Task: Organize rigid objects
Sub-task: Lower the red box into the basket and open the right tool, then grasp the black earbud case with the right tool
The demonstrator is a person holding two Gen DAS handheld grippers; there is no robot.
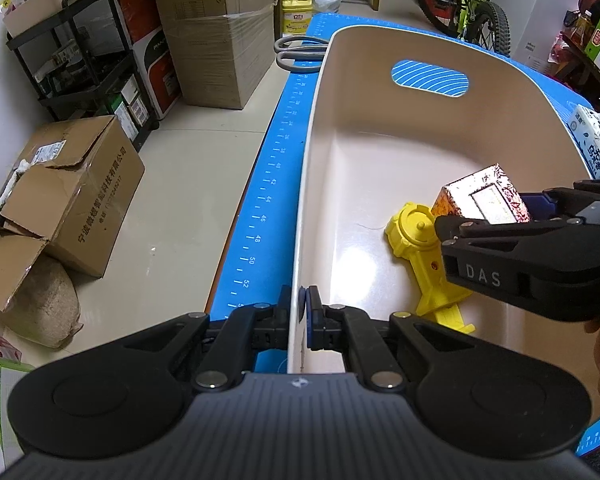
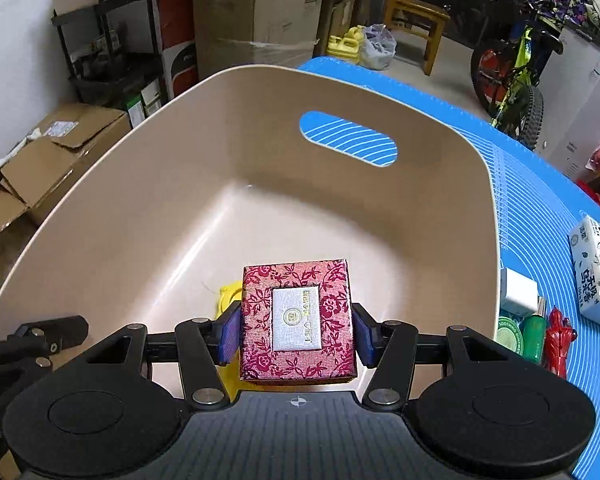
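Blue pads of the right gripper (image 2: 296, 338) pressed both sides of a red patterned box (image 2: 298, 322), holding it over the inside of the beige tub (image 2: 112, 208). Under the box a yellow toy (image 1: 418, 248) lay on the tub floor. The left gripper (image 1: 302, 312) was clamped on the tub's near wall, one finger inside and one outside. The tub stood on a blue mat (image 2: 548, 200). Just beside its right wall sat a white cube (image 2: 518, 290), a green tin (image 2: 509, 336), a green tube (image 2: 536, 334), a red figure (image 2: 556, 342) and a tissue pack (image 2: 594, 270). Grey scissors (image 1: 300, 53) lay at the mat's far left corner.
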